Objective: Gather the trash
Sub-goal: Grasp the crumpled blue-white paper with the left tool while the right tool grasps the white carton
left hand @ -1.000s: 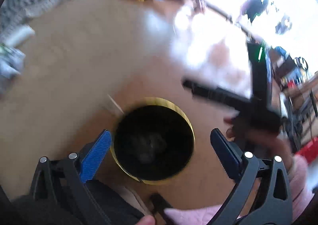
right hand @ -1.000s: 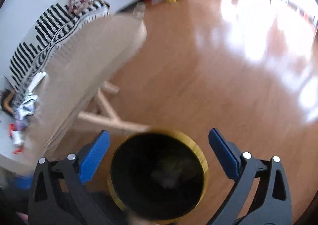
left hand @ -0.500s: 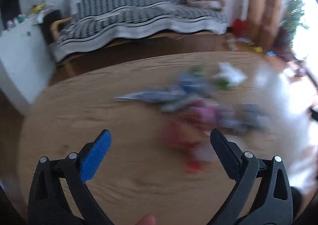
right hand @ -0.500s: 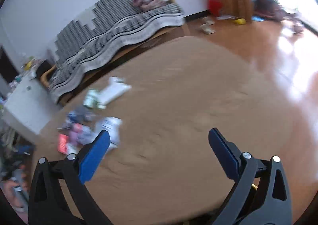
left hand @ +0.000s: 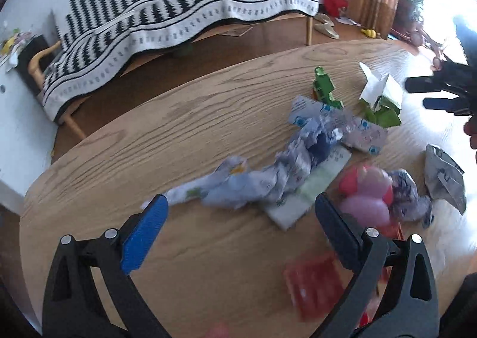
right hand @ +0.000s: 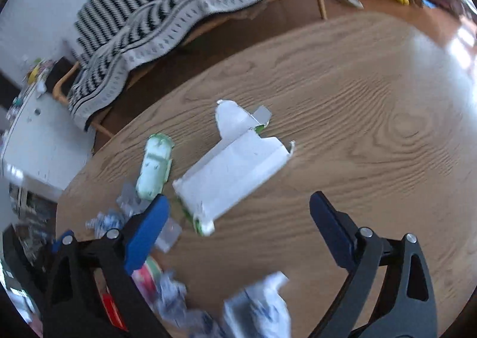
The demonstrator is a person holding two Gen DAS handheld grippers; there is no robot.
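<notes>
Littering round wooden table [left hand: 208, 117], wrappers [left hand: 268, 180], probably sofa [left hand: 179, 9]

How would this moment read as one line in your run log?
left claw: open, empty | right claw: open, empty | wrappers, torn carton on table

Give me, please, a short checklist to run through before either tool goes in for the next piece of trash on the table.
1. Left tool open and empty: ok, jaws spread, nothing between them.
2. Right tool open and empty: ok.
3. Target ahead of the left tool: ok, the crumpled blue wrapper lies on the wooden table just beyond its fingertips.
4. Target ahead of the right tool: ok, the torn white carton lies flat in front, nearer its left finger.
5. Tools apart from each other: ok, the right tool sits at the far right edge of the left view.
6. Bin within reach: cannot tell, no bin in either view.
</notes>
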